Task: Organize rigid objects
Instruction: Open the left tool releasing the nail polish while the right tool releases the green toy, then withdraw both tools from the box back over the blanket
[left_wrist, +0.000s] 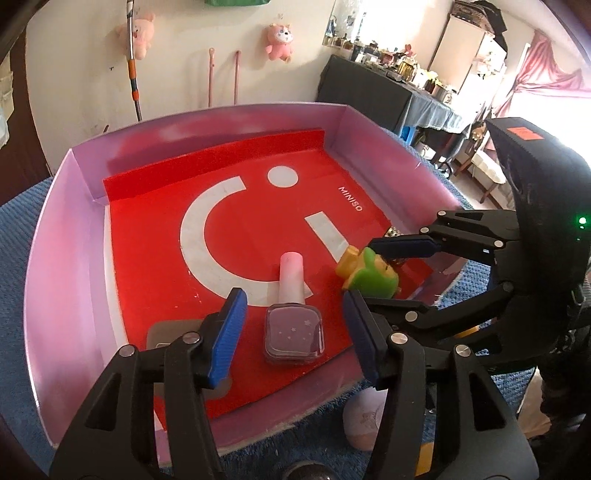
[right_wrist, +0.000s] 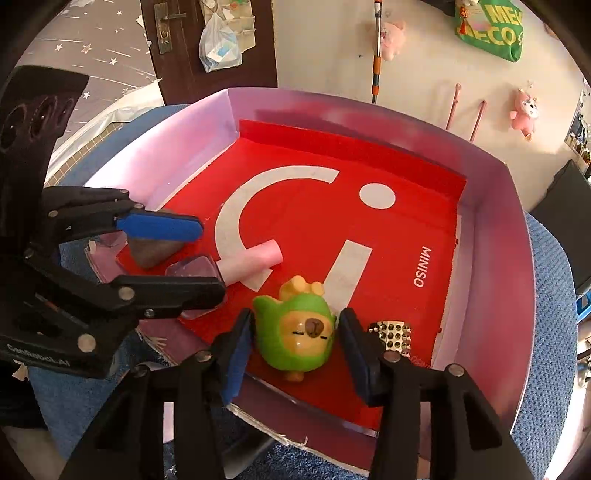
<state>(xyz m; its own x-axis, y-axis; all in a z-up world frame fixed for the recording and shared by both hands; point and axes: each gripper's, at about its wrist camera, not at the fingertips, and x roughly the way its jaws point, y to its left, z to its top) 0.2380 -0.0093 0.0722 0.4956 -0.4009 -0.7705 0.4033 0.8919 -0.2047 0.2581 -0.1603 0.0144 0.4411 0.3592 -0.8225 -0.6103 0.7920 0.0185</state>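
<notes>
Blue carpet-like cloth (left_wrist: 22, 236) lies under a shallow pink tray (left_wrist: 55, 258) lined with a red sheet (left_wrist: 258, 206) bearing a white smiley and the word MINISO; a cream wall with pink plush toys (left_wrist: 279, 41) stands behind.

Left tool (left_wrist: 295, 325): its blue-padded jaws stand apart, one on each side of a nail polish bottle (left_wrist: 294, 334), with clear gaps to the glass on both sides, so nothing is clamped. The bottle lies flat on the red sheet, its pink cap (left_wrist: 291, 275) pointing to 12 o'clock in the left view. A grey flat piece (left_wrist: 162, 332) sits partly under the left pad, at 9 o'clock from the bottle.

Right tool (right_wrist: 295, 347): its jaws are also apart, flanking a green toy (right_wrist: 295, 332) with a capybara face and a yellow top. The pads sit just beside the toy's flanks; the left pad looks close to touching, the right shows a slim gap. The toy rests on the red sheet near the tray's near edge. At 3 o'clock from it, just past the right pad, lies a small studded gold piece (right_wrist: 393, 334). At 10 o'clock in the right view the bottle shows between the left tool's jaws, with a dark triangular object (right_wrist: 151, 253) beyond it.
</notes>
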